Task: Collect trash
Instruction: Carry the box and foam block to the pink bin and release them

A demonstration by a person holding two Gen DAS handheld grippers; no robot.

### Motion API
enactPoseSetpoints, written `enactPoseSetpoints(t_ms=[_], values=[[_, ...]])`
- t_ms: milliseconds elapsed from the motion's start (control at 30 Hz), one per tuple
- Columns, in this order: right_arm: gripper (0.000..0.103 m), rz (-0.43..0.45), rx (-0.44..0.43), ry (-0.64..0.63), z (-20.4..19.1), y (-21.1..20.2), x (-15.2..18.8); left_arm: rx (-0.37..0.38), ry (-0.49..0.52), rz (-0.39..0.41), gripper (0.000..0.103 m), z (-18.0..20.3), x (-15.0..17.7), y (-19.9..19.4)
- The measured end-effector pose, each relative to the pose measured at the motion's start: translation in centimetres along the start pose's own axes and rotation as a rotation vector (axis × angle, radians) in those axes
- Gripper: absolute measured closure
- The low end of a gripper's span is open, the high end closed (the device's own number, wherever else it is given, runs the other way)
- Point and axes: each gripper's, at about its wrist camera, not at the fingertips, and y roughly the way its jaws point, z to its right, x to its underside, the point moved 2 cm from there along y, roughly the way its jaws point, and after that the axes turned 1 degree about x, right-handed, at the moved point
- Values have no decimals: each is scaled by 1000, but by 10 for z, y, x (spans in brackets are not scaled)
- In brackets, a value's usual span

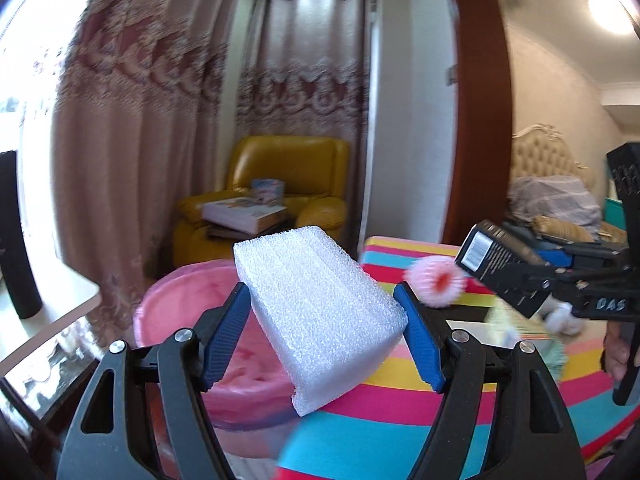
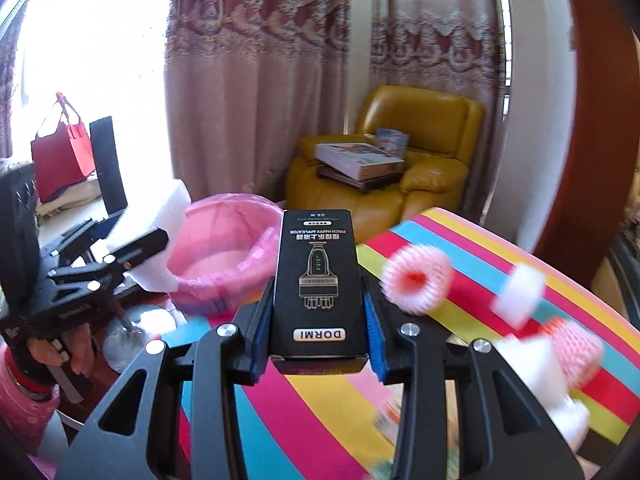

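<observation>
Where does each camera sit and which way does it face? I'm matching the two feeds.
Left wrist: on the left gripper, facing white foam block above pink-lined bin; right gripper visible.
Right wrist: on the right gripper, facing black box; left gripper visible.
Shared: bin, yellow armchair, striped cloth.

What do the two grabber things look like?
Both are black plastic frames with triangle cut-outs and silver round screws. The left hand-held gripper and right hand-held gripper have ridged blue finger pads. White letters, "DAS", mark the right one.
</observation>
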Motion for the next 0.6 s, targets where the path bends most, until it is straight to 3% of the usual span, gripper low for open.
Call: enactPoseSetpoints(t_ms=[267, 600], values=[[65, -23, -78, -38, -34, 70, -47, -75, -30, -56, 33, -57, 4, 37], [64, -67, -132, -41, -62, 147, -87, -87, -85, -109, 33, -92, 11, 70]])
